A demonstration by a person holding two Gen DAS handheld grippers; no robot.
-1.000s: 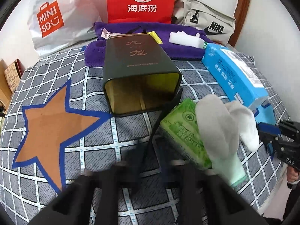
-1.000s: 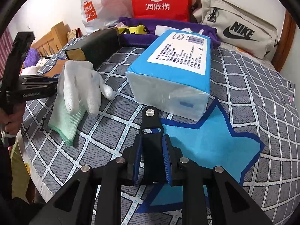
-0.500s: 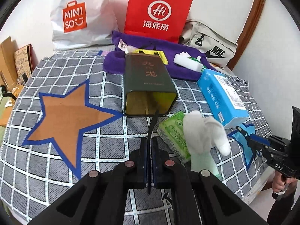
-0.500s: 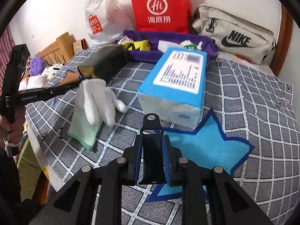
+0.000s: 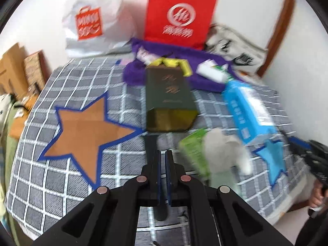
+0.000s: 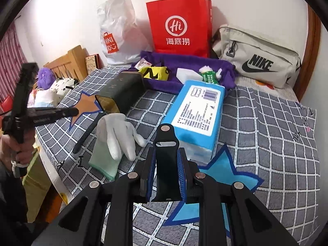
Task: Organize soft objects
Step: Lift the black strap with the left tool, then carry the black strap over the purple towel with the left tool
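Strap (image 6: 165, 170) clamped upright in right claw (image 6: 165, 176); second strap (image 5: 151, 153) pinched in closed left claw (image 5: 163, 176); white glove (image 6: 116, 135) upper left of right claw, on bed (image 6: 276, 143).

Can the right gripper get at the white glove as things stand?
Probably not yet: the right gripper is shut on a black strap piece. The white glove itself lies uncovered.

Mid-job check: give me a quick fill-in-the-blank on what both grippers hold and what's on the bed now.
1. The right gripper is shut on a black ____.
2. The white glove lies on a ____ tissue pack.
3. The dark tin lies on its side with its open end toward the ____ star.
4. The left gripper pinches a thin black ____.

Missing words: strap; green; orange; strap
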